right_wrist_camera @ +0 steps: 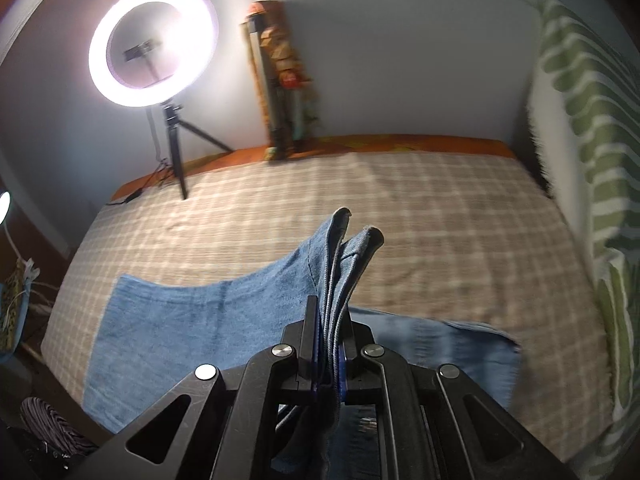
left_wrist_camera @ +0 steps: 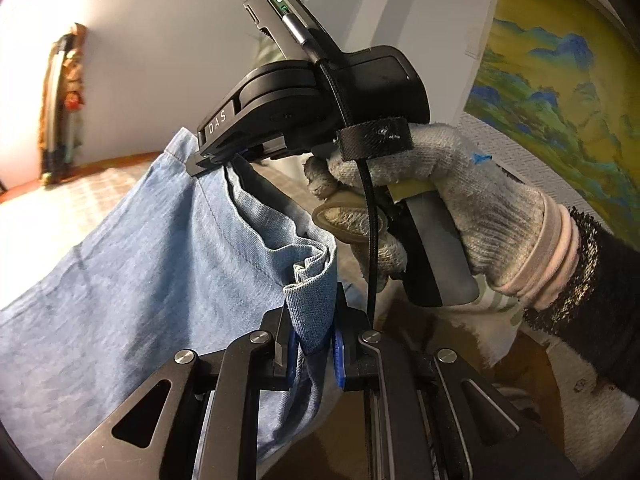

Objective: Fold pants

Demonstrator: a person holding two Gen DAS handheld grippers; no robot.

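Pinching a folded denim edge of the pants (left_wrist_camera: 132, 264) between the blue pads (left_wrist_camera: 335, 354) of the left gripper (left_wrist_camera: 314, 350), jaws drawn nearly together with only bunched cloth between. Clamping likewise on the right gripper (right_wrist_camera: 329, 344): several stacked layers of the pants (right_wrist_camera: 192, 320) standing up between its closed-in fingers (right_wrist_camera: 310, 328), two hemmed edges poking above the tips. Appearing in the left wrist view, the right gripper (left_wrist_camera: 212, 160) biting the upper edge of the same cloth, gripped by a hand (left_wrist_camera: 440, 184) in a grey knit glove, black cable (left_wrist_camera: 368, 240) trailing down past it. Hanging lifted between the two grippers near the fingers, the rest of the light blue fabric draping down and spreading flat over the plaid-covered bed (right_wrist_camera: 440, 220). Glowing at far left beyond the bed, a ring light (right_wrist_camera: 154, 44) on a tripod; leaning against the wall, a tall blurred figure (right_wrist_camera: 286, 80); hanging at right, a green-leaf curtain (right_wrist_camera: 592, 140). Showing behind the gloved hand, a yellow and blue landscape painting (left_wrist_camera: 560, 80).
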